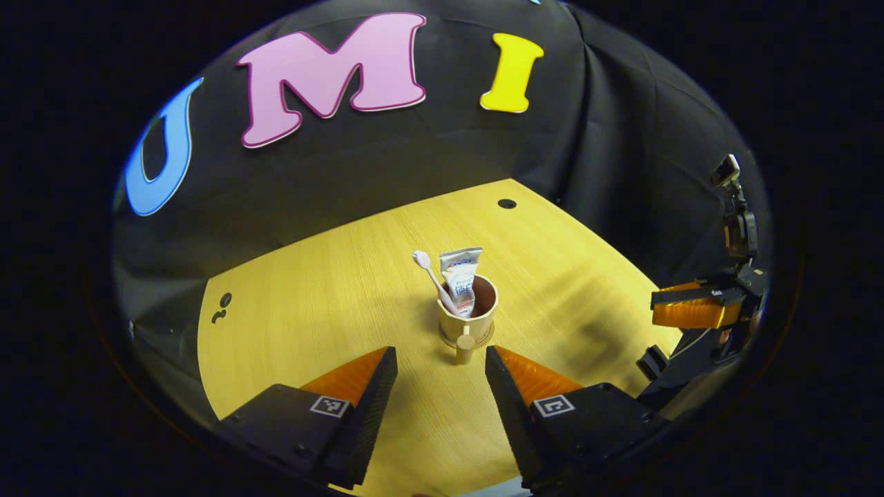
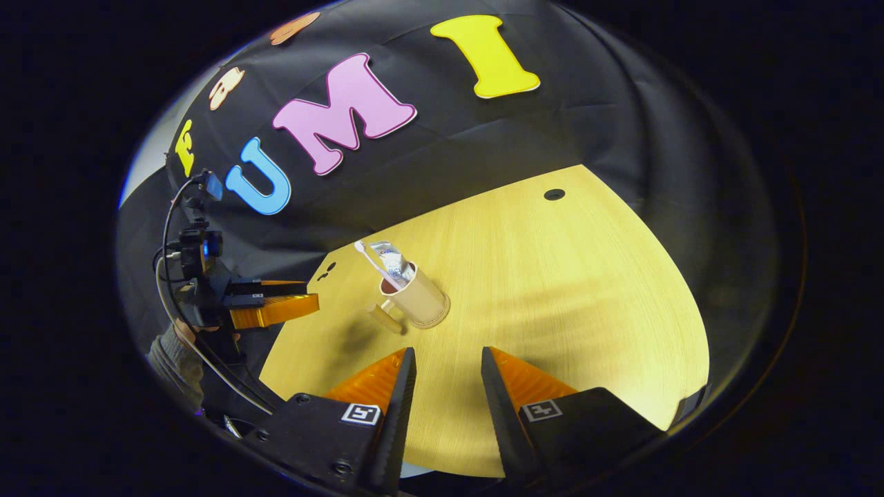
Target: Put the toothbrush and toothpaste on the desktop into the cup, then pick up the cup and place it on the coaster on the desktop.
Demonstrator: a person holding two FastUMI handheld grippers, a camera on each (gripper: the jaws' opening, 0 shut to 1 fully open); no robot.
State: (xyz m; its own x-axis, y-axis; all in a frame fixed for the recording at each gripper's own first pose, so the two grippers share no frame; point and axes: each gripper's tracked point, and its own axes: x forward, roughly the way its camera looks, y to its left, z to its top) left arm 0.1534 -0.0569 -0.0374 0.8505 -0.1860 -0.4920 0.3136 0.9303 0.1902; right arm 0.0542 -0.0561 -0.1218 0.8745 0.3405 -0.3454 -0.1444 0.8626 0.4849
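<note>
A beige cup (image 1: 476, 314) stands upright mid-table with its handle (image 1: 465, 346) pointing toward my left gripper (image 1: 440, 357). A white toothbrush (image 1: 431, 276) and a white toothpaste tube (image 1: 461, 275) stick up out of it. A thin round coaster (image 1: 447, 337) shows as a rim under its base. The left gripper is open, a little short of the handle, holding nothing. In the right gripper view the cup (image 2: 420, 298) sits ahead and slightly left of my right gripper (image 2: 447, 357), which is open and holds nothing.
The yellow wooden table (image 1: 331, 304) has a dark round hole (image 1: 507, 203) near its far corner and a small dark mark (image 1: 222, 307) at its left edge. The right gripper (image 1: 690, 307) hangs off the table's right side; the left gripper (image 2: 276, 305), held by a hand, is at the left.
</note>
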